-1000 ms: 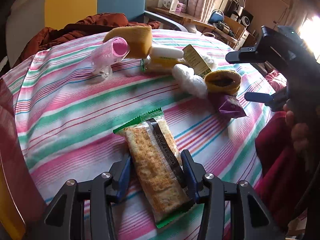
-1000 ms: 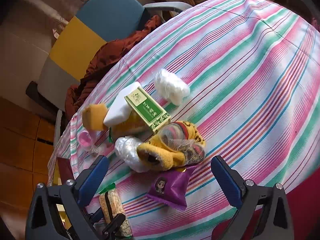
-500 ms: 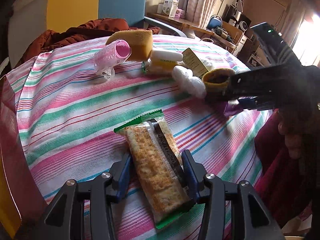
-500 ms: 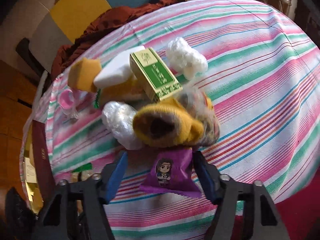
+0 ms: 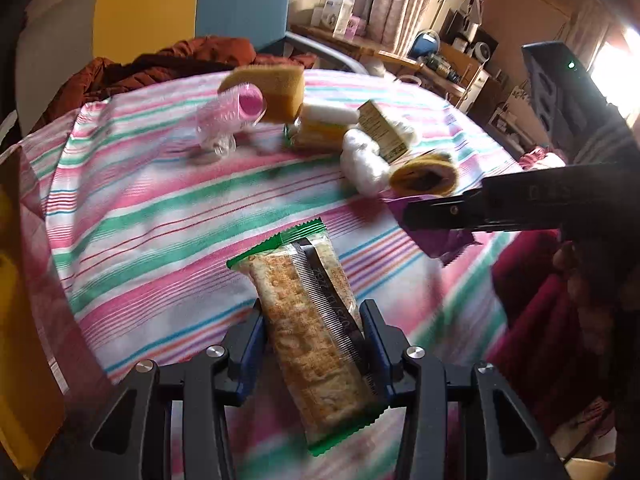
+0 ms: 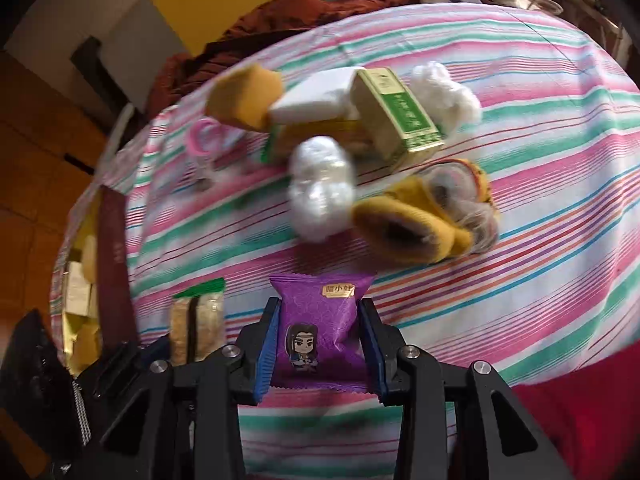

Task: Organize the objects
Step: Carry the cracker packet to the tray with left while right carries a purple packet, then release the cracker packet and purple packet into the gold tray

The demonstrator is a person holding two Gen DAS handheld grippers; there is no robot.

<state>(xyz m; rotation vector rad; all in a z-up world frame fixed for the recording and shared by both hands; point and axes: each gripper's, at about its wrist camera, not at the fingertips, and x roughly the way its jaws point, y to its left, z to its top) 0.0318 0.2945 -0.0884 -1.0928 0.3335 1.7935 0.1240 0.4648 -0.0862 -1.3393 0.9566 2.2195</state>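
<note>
Tablecloth [image 6: 540,128], striped pink, green and white, covers the round table and carries all items. Left gripper [image 5: 312,332]: jaws closing on the cracker packet [image 5: 308,320], blue pads pressed to both long sides, as a second ago; packet lies lengthwise between the fingers, green end pointing away. Right gripper [image 6: 318,344]: a second ago spread wide and empty above the pile, now jaws closing on the purple snack pouch [image 6: 320,332], pads against both edges, pouch drawn clear of the yellow sock [image 6: 420,228] it earlier touched. Remaining cluster, mid-table: wrapped white bundle [image 6: 320,196] beside the sock; green box [image 6: 396,120] tilted on a white block [image 6: 312,96]; yellow sponge [image 6: 244,96]; pink roller [image 5: 240,112]; second white bundle [image 6: 448,92] behind the box.
</note>
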